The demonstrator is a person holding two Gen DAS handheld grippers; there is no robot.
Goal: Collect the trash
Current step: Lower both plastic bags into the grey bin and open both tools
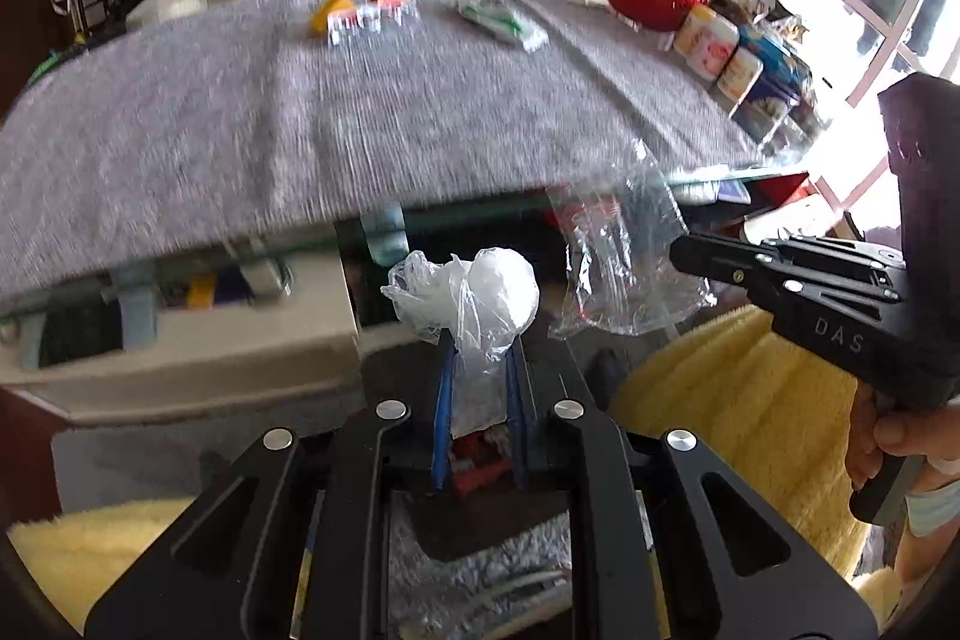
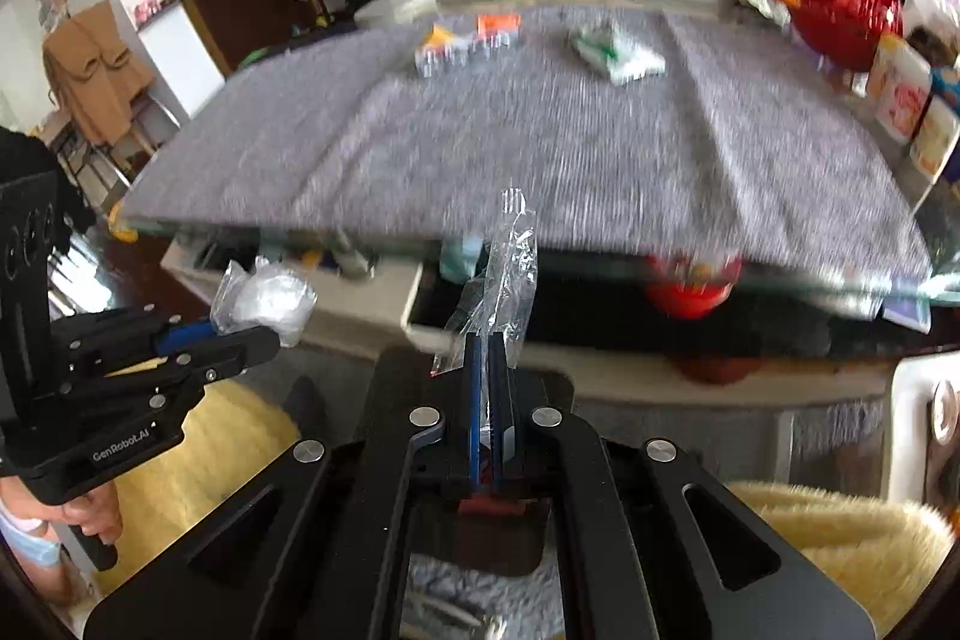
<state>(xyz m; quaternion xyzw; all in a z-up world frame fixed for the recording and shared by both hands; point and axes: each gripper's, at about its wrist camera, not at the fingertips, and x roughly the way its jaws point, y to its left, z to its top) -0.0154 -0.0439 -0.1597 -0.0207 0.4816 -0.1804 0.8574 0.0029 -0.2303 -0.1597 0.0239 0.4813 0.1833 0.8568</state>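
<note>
Left wrist view: the left tool (image 1: 480, 340) is clamped on a crumpled white bag (image 1: 474, 298); the right tool (image 2: 487, 340) is pressed together on a clear wrapper (image 2: 507, 268). Both loads hang off the near edge of the counter (image 1: 300, 130); remaining packets (image 1: 504, 19) lie far across it, slightly nearer the right tool.

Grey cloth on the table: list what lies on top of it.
On the grey cloth lie small orange and yellow packets and a green-and-white wrapper. Blur hides details, and the cloth covers the tabletop beneath.
</note>
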